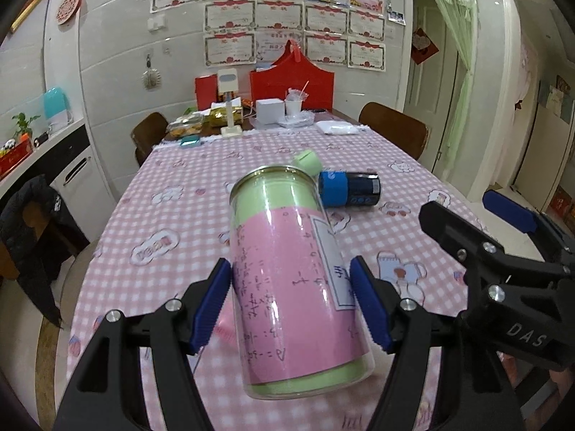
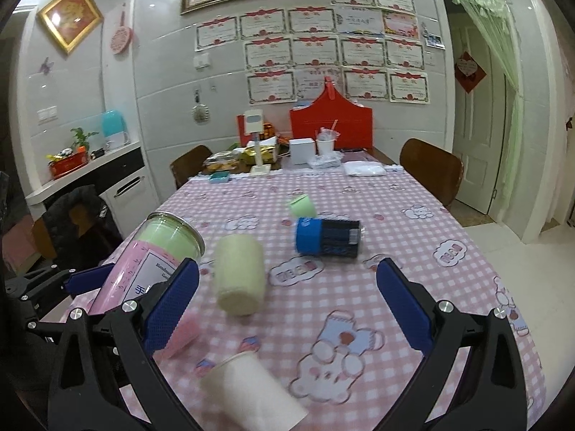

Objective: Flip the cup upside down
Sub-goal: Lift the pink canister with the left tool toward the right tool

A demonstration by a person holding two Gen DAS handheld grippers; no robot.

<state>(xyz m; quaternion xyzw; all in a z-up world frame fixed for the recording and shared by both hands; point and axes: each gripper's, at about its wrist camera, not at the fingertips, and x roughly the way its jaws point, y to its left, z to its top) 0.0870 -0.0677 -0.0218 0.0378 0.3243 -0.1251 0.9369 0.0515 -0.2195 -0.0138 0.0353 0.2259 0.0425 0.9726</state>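
My left gripper [image 1: 291,301] is shut on a tall pink and green glass cup [image 1: 291,273] and holds it above the table, tilted with its open mouth away from me. The same cup [image 2: 151,262] shows at the left of the right wrist view, held by the left gripper [image 2: 82,283]. My right gripper [image 2: 287,298] is open and empty above the table; it also shows at the right of the left wrist view [image 1: 503,237].
On the pink checked tablecloth [image 2: 413,222] lie a cream cup [image 2: 239,278], a white paper cup [image 2: 251,391], a blue and black cup [image 2: 327,237] and a small green cup [image 2: 303,205]. Clutter, a red bag [image 2: 330,124] and chairs stand at the far end.
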